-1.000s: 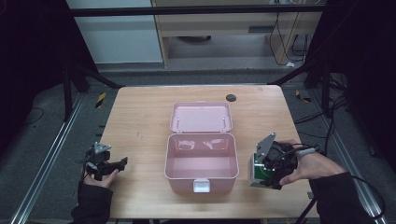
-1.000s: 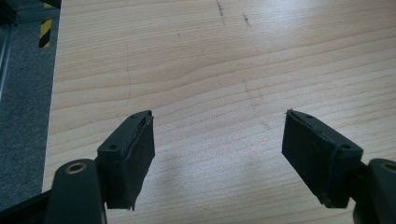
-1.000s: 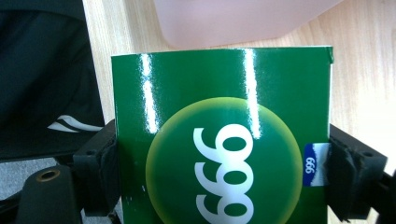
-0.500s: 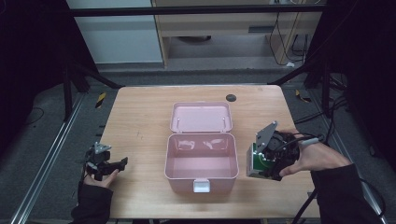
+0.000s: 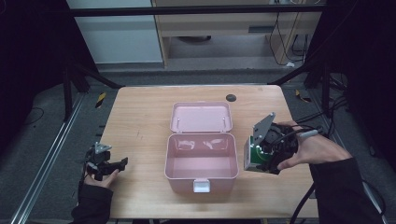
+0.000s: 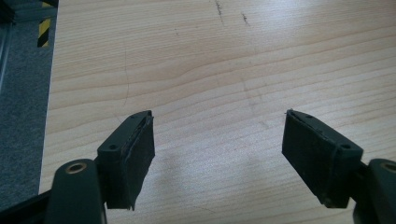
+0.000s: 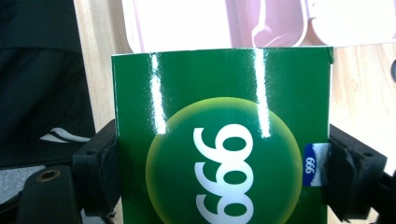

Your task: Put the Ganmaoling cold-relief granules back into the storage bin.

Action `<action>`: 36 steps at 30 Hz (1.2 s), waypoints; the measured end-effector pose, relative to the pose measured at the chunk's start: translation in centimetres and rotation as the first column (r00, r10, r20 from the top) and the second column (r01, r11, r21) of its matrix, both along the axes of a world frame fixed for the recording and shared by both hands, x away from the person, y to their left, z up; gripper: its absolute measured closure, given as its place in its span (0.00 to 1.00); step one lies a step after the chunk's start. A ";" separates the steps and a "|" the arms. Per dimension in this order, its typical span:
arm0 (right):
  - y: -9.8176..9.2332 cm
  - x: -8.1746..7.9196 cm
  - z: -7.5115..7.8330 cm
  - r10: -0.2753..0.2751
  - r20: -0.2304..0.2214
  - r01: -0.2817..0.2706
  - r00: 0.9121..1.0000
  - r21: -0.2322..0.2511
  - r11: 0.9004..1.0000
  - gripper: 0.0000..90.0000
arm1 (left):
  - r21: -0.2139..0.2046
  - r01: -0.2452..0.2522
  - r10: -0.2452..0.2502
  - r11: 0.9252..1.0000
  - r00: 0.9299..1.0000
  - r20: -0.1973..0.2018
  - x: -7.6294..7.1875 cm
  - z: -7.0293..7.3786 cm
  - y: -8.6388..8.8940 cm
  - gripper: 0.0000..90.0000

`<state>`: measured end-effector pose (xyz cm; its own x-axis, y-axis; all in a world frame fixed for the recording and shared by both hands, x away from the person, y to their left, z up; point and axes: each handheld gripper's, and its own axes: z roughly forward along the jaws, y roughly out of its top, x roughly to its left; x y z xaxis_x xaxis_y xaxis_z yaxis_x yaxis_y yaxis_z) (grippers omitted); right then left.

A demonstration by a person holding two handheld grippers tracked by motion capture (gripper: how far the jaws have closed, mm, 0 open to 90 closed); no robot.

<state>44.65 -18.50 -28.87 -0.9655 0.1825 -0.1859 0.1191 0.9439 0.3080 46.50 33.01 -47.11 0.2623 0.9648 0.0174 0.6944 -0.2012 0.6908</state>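
Right gripper (image 5: 262,156) with green box (image 5: 252,155) shifted nearer pink case (image 5: 201,161), jaws clamped on box sides, box just beside case's right wall. Left gripper (image 5: 112,164) unmoved at counter (image 5: 140,116) edge, jaws wide, empty.

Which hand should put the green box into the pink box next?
Right. The right gripper is shut on the green box, just beside the open pink box. The left gripper is open with nothing in it, away near the table's left edge.

Glossy green carton (image 7: 223,140) – matt wooden table (image 5: 140,126)
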 end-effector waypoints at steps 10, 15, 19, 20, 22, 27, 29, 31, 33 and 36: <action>1.6 0.5 1.5 0.015 0.014 -0.016 1.000 0.012 1.000 0.18 | 0.000 0.000 0.000 1.000 1.000 -0.001 0.0 0.0 0.0 0.27; 2.3 0.8 1.7 0.023 0.010 -0.023 1.000 0.022 0.999 0.18 | -0.001 0.000 0.000 1.000 1.000 -0.001 0.0 0.0 0.0 0.27; 3.4 1.1 1.8 0.038 0.007 -0.038 0.999 0.020 0.999 0.18 | -0.002 0.000 0.000 1.000 1.000 0.001 0.0 0.0 0.0 0.27; 3.4 1.1 1.8 0.038 0.007 -0.038 0.999 0.020 0.999 0.18 | -0.002 0.000 0.000 1.000 1.000 0.001 0.0 0.0 0.0 0.27; 3.9 1.2 1.8 0.046 0.003 -0.046 0.999 0.023 0.999 0.18 | -0.002 0.000 0.000 1.000 1.000 0.001 0.0 0.0 0.0 0.27; 4.7 1.5 1.7 0.058 0.002 -0.058 0.998 0.027 0.998 0.18 | -0.002 0.000 0.000 1.000 1.000 0.000 0.0 0.0 0.0 0.27; 4.9 1.5 1.7 0.057 0.001 -0.057 0.998 0.027 0.998 0.18 | -0.002 0.000 0.000 1.000 1.000 0.000 0.0 0.0 0.0 0.27; 5.1 1.6 1.7 0.062 -0.004 -0.062 0.998 0.030 0.998 0.18 | -0.002 0.000 0.000 1.000 1.000 0.000 0.0 0.0 0.0 0.27; 5.4 1.6 1.7 0.066 -0.007 -0.065 0.998 0.033 0.997 0.18 | -0.002 0.000 0.000 1.000 1.000 0.000 0.0 0.0 0.0 0.27; 5.8 1.8 1.7 0.072 -0.011 -0.071 0.997 0.034 0.997 0.18 | -0.002 0.000 0.000 1.000 1.000 0.000 0.0 0.0 0.0 0.27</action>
<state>46.42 -12.68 -27.15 -0.9784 0.1188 -0.1694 0.0555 0.9394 0.3383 46.49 33.00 -47.10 0.2624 0.9648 0.0159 0.6941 -0.2002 0.6915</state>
